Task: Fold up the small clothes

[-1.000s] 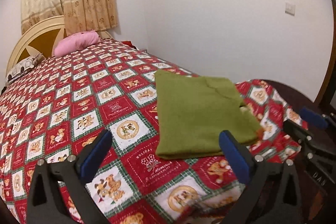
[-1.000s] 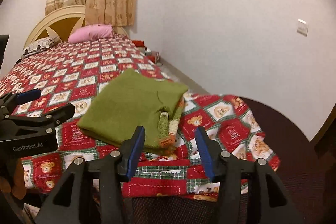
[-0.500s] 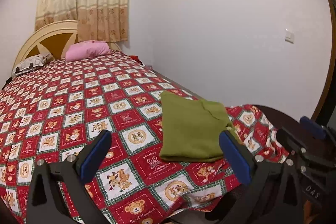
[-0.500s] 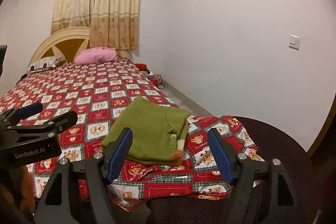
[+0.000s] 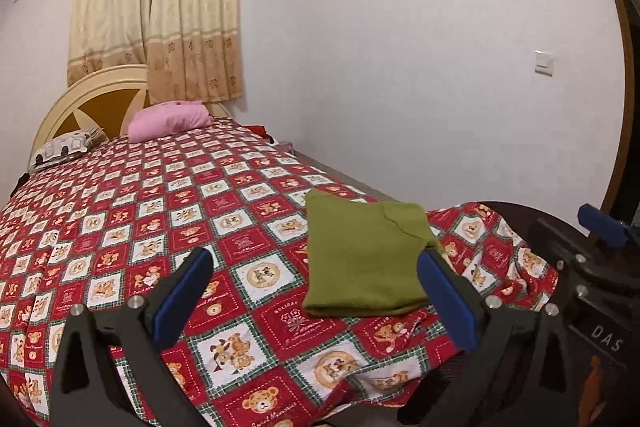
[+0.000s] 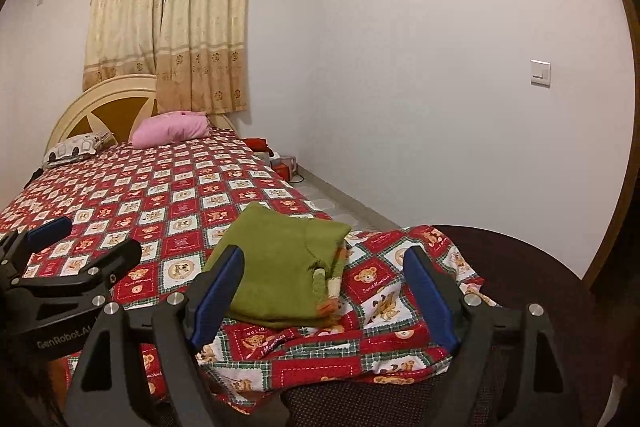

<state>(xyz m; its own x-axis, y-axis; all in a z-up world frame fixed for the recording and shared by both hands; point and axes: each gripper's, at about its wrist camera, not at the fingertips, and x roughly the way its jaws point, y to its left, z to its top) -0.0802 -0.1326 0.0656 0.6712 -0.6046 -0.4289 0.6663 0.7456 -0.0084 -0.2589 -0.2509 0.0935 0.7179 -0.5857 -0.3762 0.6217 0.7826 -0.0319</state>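
Note:
A small green knit garment (image 5: 364,259) lies folded flat near the foot corner of the bed; it also shows in the right wrist view (image 6: 280,267), with a striped cuff (image 6: 330,287) at its right edge. My left gripper (image 5: 316,299) is open and empty, held back from the bed, short of the garment. My right gripper (image 6: 324,295) is open and empty, also back from the garment. Each gripper shows in the other's view: the right one (image 5: 600,247) and the left one (image 6: 68,251).
The bed has a red checked teddy-bear cover (image 5: 140,211), a pink pillow (image 5: 170,119) and a cream headboard (image 5: 92,103) at the far end. A white wall (image 5: 400,67) runs along the right. Dark rounded furniture (image 6: 520,267) stands at the foot corner.
Both grippers have pulled back and up from the garment, which now looks smaller and farther off. The right gripper's jaws have opened wider. The garment has stayed folded in place.

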